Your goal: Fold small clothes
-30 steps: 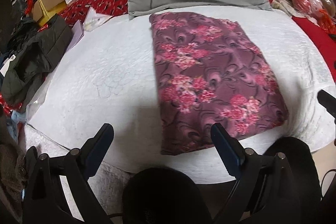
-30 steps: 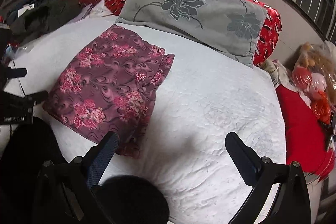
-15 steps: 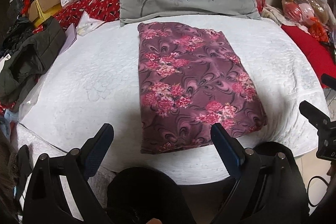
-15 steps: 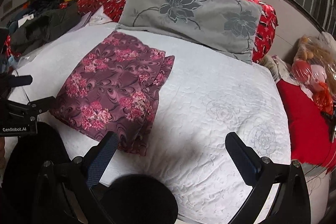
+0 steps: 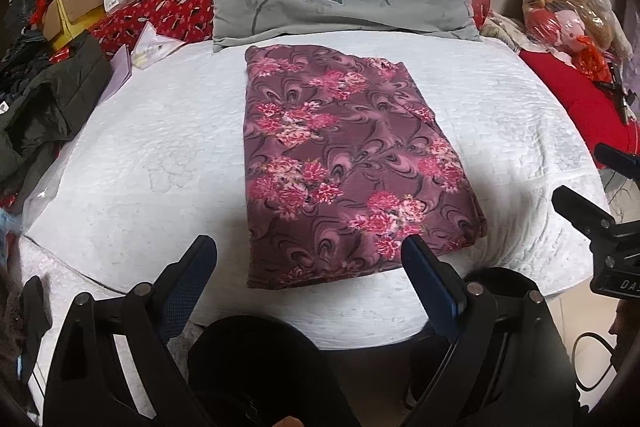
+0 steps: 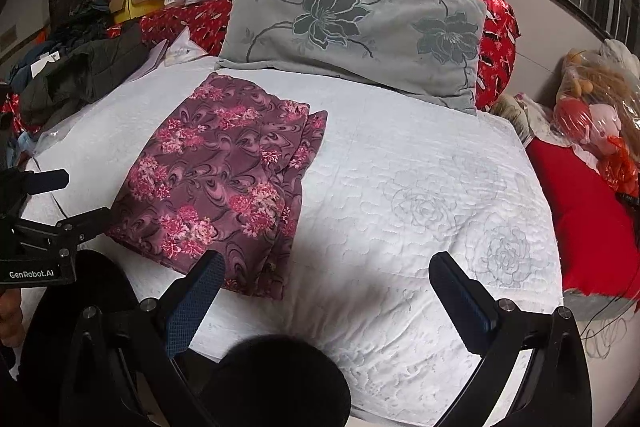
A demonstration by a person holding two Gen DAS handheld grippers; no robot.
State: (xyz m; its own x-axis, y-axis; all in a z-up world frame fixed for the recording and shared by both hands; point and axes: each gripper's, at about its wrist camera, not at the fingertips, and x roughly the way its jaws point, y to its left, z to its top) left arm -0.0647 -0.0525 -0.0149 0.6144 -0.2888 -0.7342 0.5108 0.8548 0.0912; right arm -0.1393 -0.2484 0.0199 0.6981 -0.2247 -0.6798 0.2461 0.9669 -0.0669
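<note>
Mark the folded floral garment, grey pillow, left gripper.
folded floral garment (image 5: 344, 163), left wrist view, cloth centre.
grey pillow (image 6: 352, 35), right wrist view, pillow face.
left gripper (image 5: 308, 255), left wrist view, between fingertips.

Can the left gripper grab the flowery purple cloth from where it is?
Probably yes. The left gripper has its jaws open right at the near edge of the folded cloth, with nothing between them on the white bedspread.

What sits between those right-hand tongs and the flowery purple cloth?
Nothing but bare white quilt; the right tongs hang open beside the floral cloth, in the right wrist view.
</note>
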